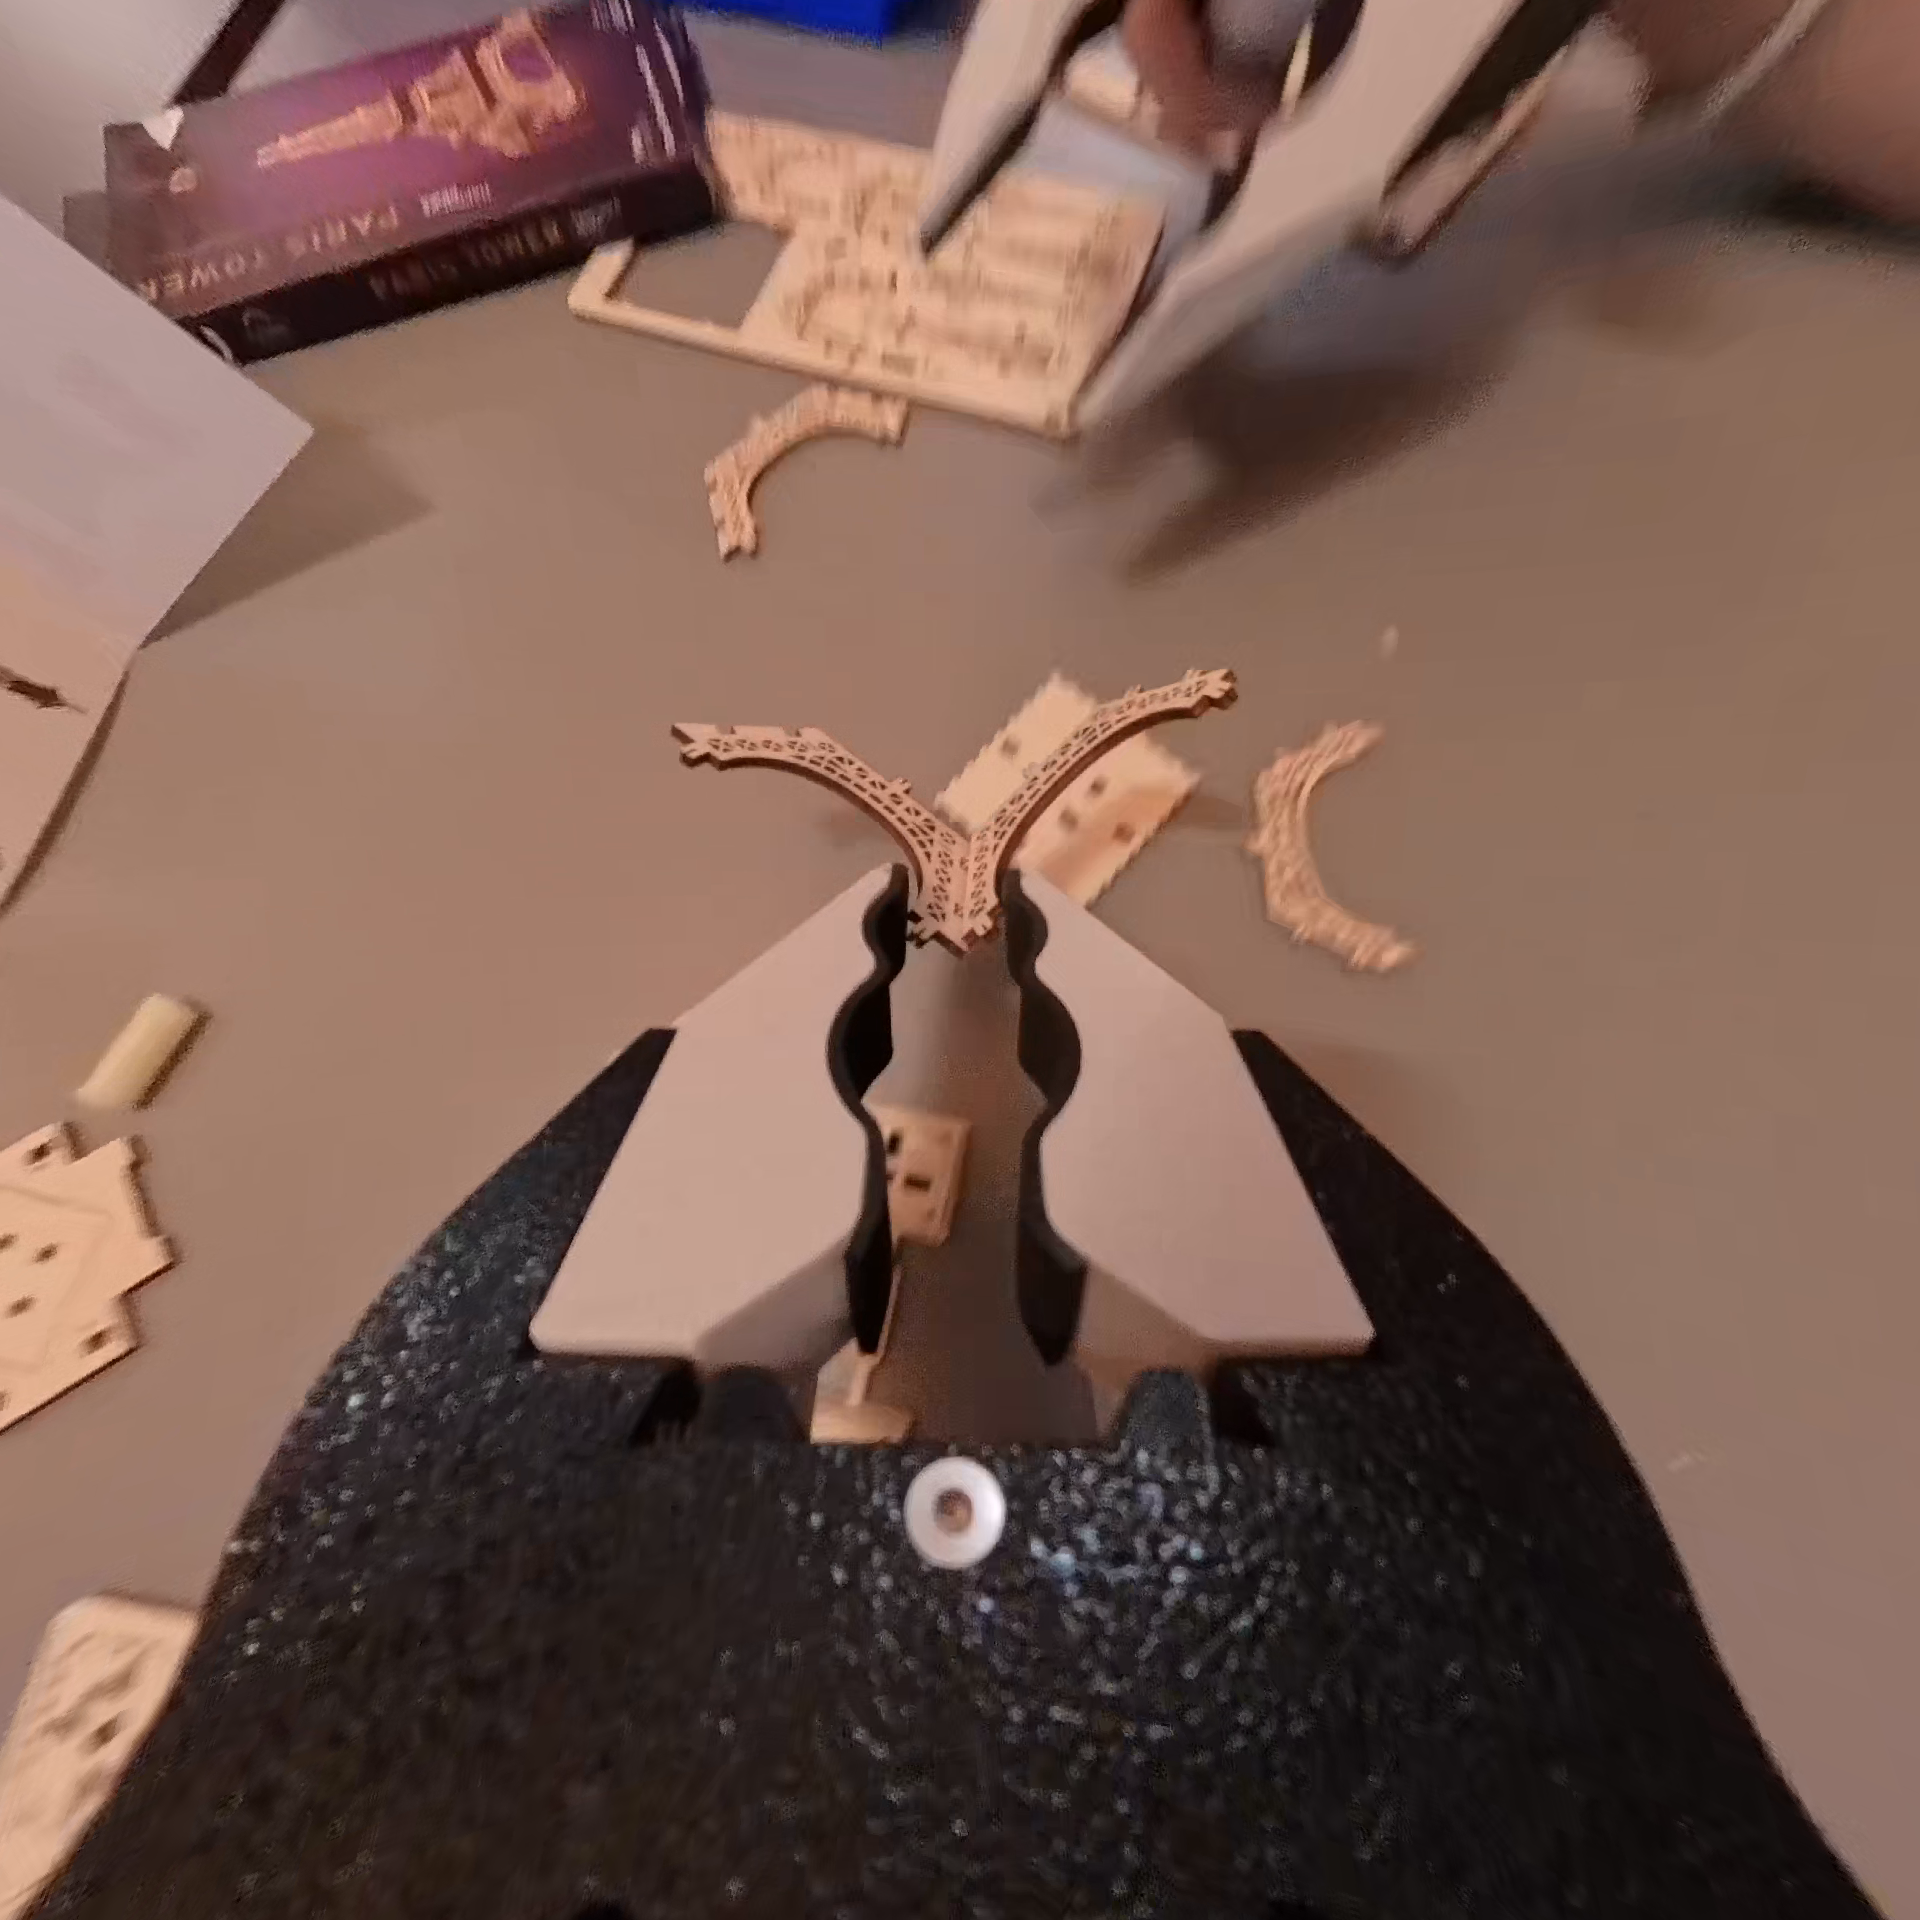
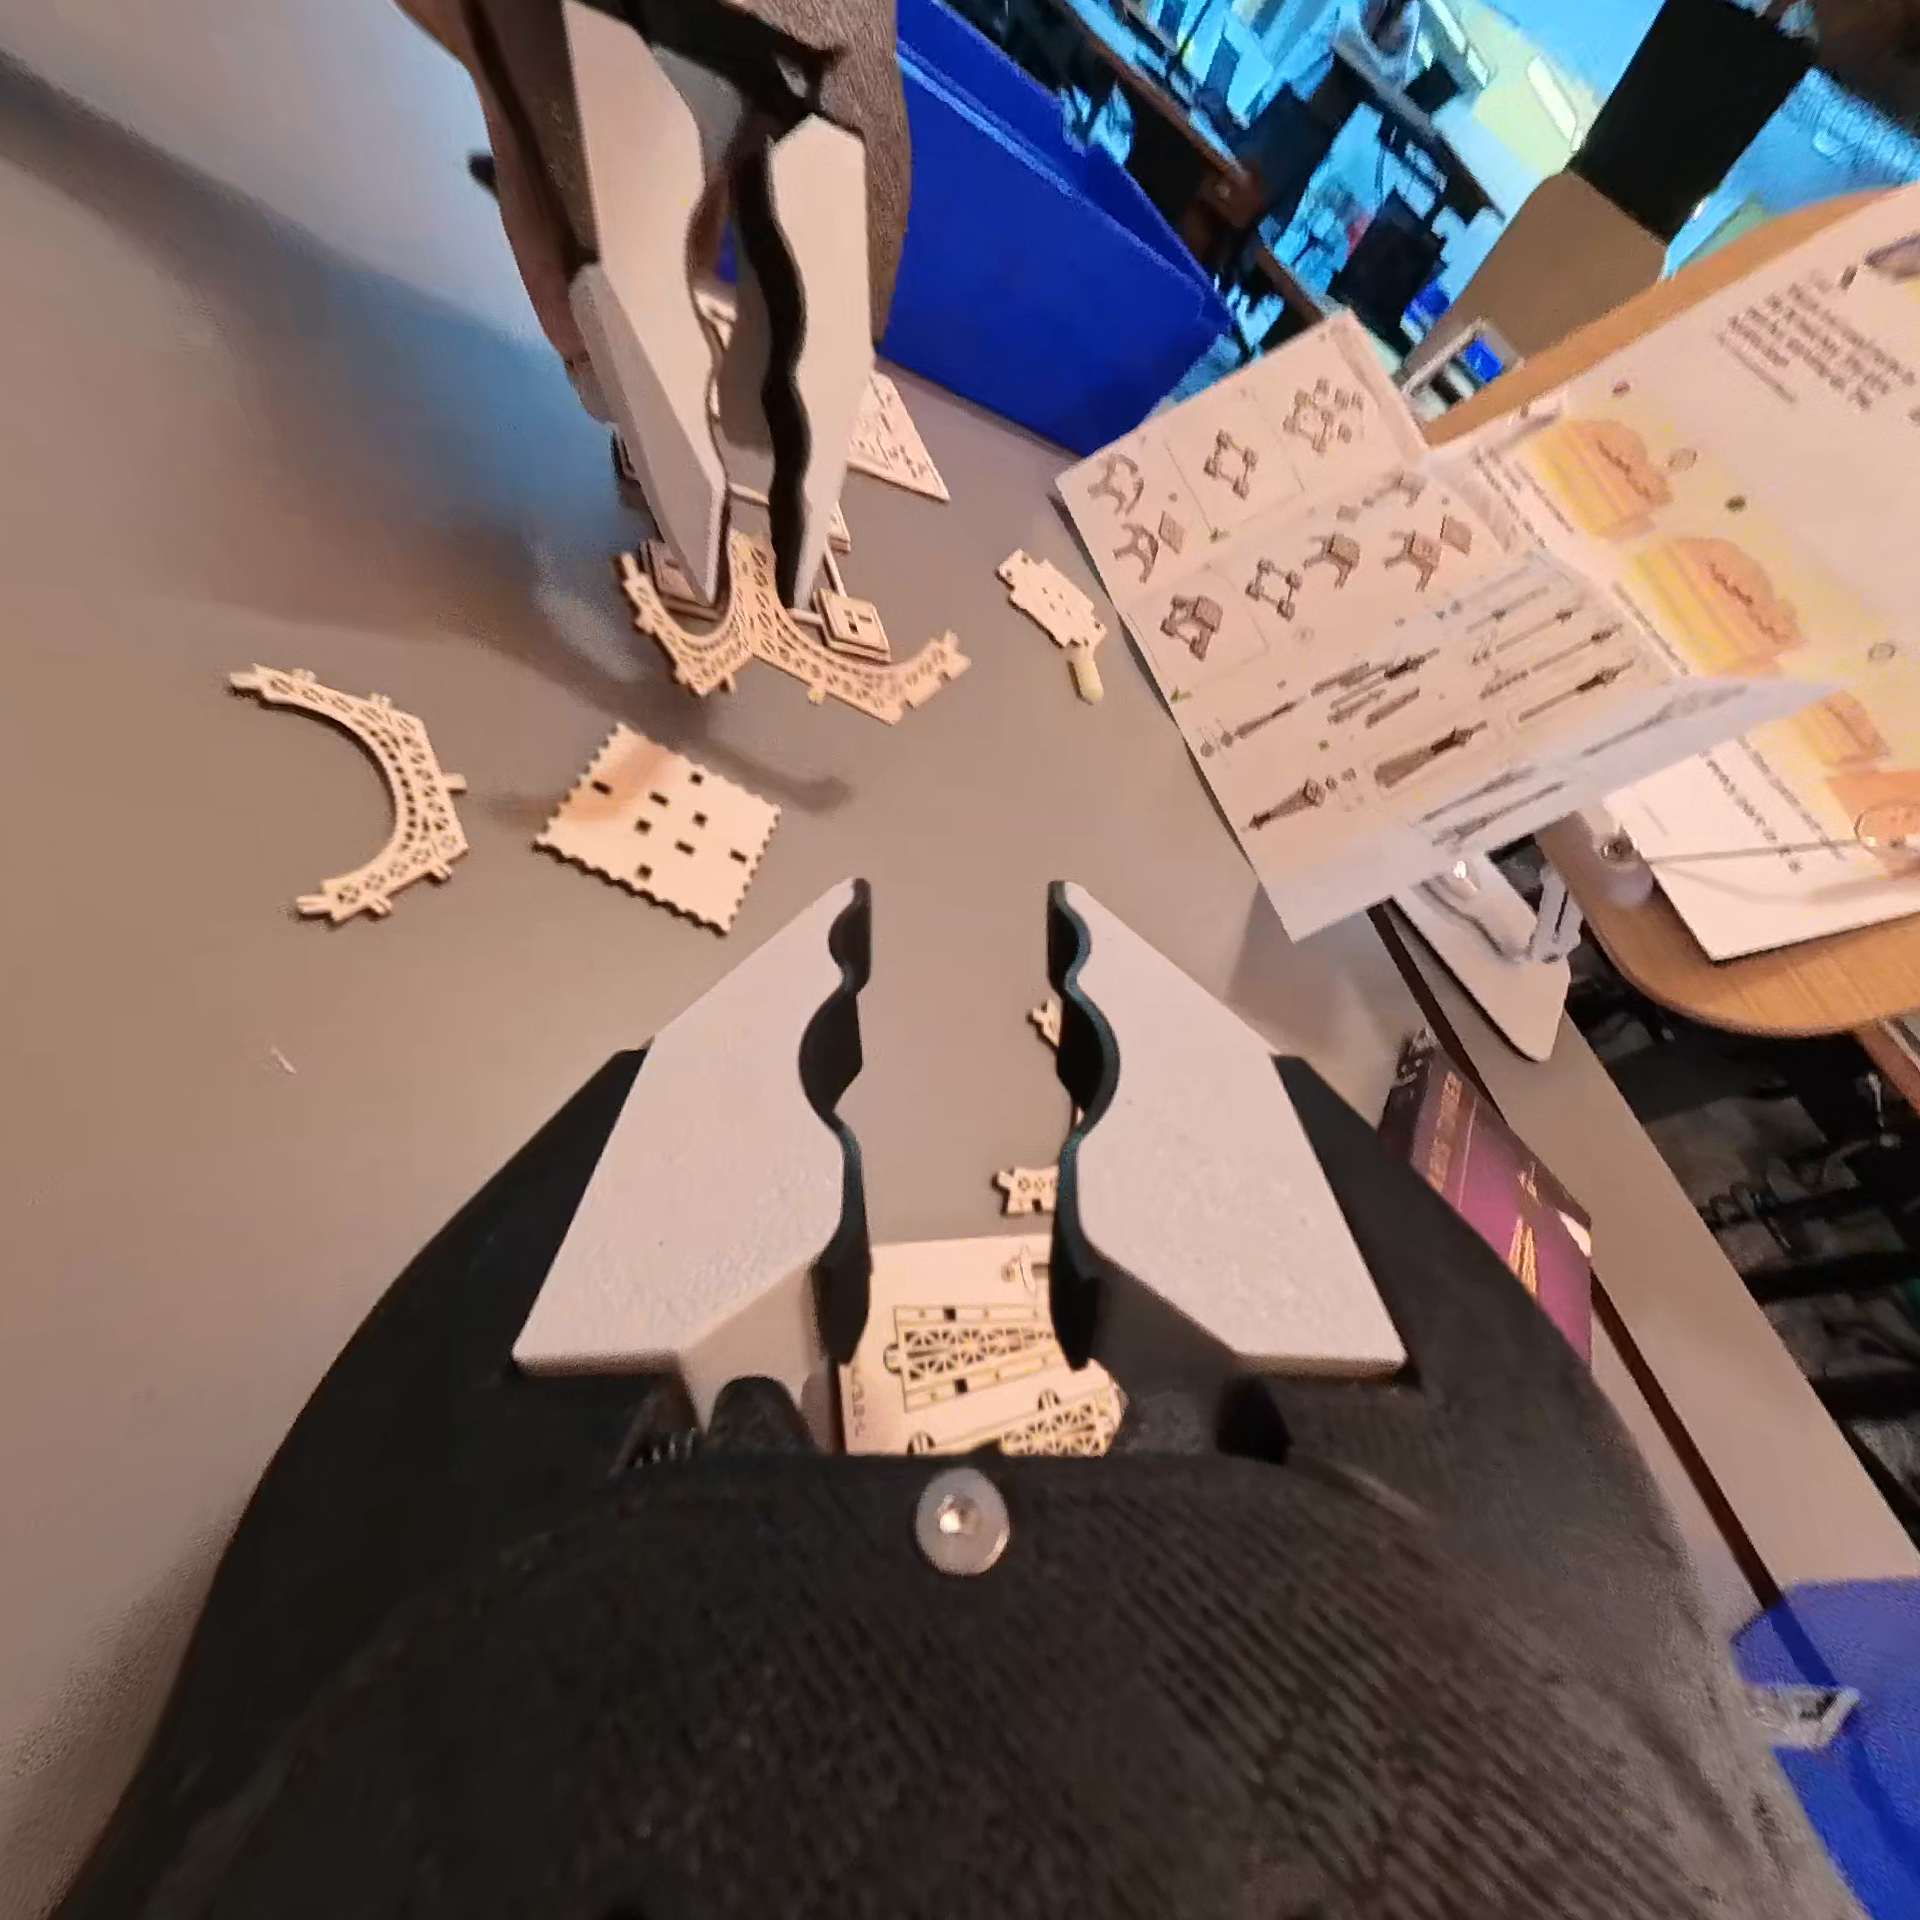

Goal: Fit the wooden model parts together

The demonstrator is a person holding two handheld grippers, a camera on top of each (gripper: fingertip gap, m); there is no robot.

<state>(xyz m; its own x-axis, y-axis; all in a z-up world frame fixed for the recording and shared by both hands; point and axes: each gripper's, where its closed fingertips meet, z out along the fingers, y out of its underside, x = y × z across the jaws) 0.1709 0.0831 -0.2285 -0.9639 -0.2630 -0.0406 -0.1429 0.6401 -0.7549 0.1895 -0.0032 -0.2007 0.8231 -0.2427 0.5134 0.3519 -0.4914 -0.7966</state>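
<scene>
Left gripper (image 1: 958, 914) clamps two joined lattice arches (image 1: 961, 821) at their meeting corner; right gripper (image 2: 961, 935) hangs apart, empty.
Thin laser-cut wood looks light, stiff, likely snap-prone: grip solid corners, not fretwork.

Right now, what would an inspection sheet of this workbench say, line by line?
Surface: grey table, mostly bare in the middle.
Job's things: joined lattice arches held by the left tongs; loose arch; square slotted plate; punched parts sheet.
Clutter: purple kit box; open instruction leaflet; small pale stick.
Grippers: left tongs shut on the arches; right tongs open and empty.
Cables: nothing seen.
Surroundings: blue bin; round wooden table.
</scene>
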